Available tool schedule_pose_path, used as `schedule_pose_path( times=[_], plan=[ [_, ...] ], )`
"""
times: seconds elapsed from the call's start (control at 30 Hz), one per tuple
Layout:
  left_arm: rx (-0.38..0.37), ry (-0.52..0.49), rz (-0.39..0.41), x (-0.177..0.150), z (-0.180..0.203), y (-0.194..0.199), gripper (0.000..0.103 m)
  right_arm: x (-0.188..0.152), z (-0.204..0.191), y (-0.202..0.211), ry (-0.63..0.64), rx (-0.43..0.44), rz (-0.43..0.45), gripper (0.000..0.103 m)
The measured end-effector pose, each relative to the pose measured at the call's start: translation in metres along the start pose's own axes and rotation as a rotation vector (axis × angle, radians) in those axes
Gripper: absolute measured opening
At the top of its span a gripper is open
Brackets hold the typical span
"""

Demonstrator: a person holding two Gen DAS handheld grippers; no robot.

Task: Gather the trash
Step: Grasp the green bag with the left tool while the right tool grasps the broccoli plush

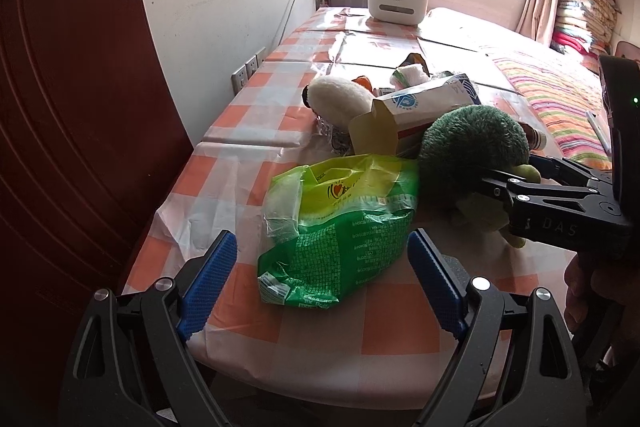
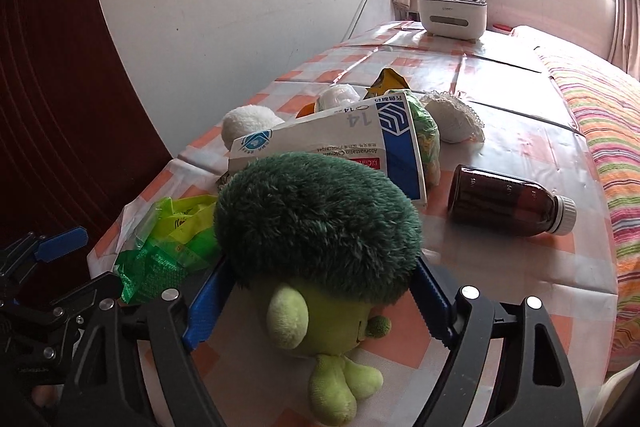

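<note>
A crumpled green plastic bag [image 1: 340, 219] lies on the checked tablecloth [image 1: 400, 327]. My left gripper [image 1: 322, 239] stands open, one blue pad on each side of the bag, neither touching it. A green broccoli plush toy [image 2: 316, 211] lies just right of the bag [image 2: 168, 247]. My right gripper [image 2: 324, 265] has its blue pads against both sides of the toy's fuzzy head. In the left wrist view the right gripper [image 1: 516, 175] reaches in from the right onto the plush [image 1: 472, 147]. The left gripper [image 2: 84, 263] shows at the lower left of the right wrist view.
Behind the plush lie a white and blue medicine box [image 2: 340, 143], a brown bottle [image 2: 508, 205] on its side, a white plush [image 2: 248, 121], a yellow wrapper [image 2: 390, 81] and a lace-edged white piece [image 2: 452, 119]. A white organiser [image 2: 452, 15] stands at the far end. A striped bed [image 2: 608, 131] borders the right.
</note>
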State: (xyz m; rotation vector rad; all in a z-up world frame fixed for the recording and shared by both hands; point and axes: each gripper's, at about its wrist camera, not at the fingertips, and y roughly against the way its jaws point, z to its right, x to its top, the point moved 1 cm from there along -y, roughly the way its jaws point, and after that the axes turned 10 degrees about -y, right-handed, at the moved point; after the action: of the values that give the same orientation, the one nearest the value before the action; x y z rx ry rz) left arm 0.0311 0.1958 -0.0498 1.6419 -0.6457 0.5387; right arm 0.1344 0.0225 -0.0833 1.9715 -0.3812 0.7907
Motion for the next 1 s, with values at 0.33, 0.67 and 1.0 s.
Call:
schedule_pose_path(
  times=[0.33, 0.67, 1.0],
  plan=[
    [0.023, -0.176, -0.024, 0.013, 0.032, -0.022, 0.086, -0.004, 0.006, 0.052, 0.000, -0.022, 0.174, 0.072],
    [0.032, -0.212, -0.144, 0.014, 0.042, -0.071, 0.058, -0.004, 0.028, 0.097, -0.031, -0.071, 0.300, 0.072],
    [0.029, -0.170, -0.047, 0.022, 0.047, -0.064, 0.016, -0.005, 0.057, 0.120, -0.104, -0.130, 0.352, 0.072]
  ],
)
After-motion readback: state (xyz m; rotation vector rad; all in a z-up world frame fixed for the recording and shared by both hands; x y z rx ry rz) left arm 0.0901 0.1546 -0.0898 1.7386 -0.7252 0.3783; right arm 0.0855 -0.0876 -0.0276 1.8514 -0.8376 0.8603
